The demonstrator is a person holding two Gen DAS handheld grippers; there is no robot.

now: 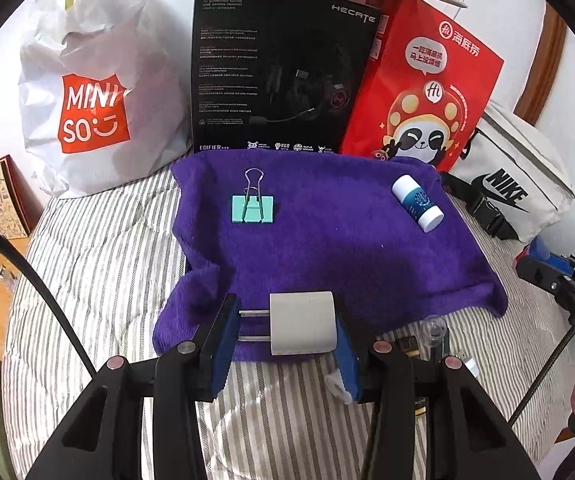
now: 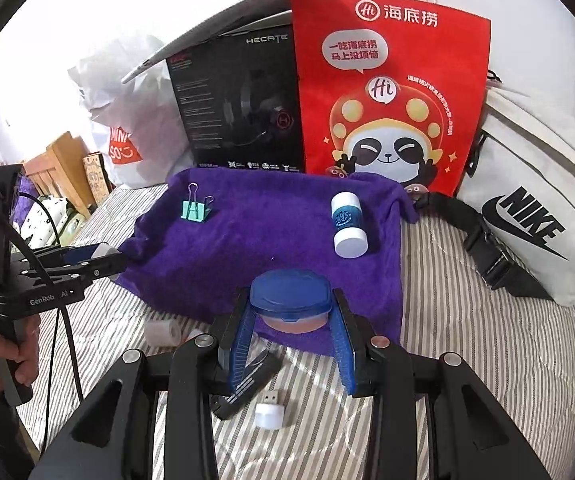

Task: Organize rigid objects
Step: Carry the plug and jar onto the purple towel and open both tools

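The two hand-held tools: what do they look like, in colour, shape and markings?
Both tools, left and right, have matte black angular frames with silver round rivets and blue textured pads on the fingers. The left one's side shows white "GenRob" lettering, and a thin black cable hangs from it.

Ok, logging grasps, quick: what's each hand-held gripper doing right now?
Left hand-held gripper: closed on the white plastic plug adapter.
Right hand-held gripper: closed on the small round blue-lidded container.
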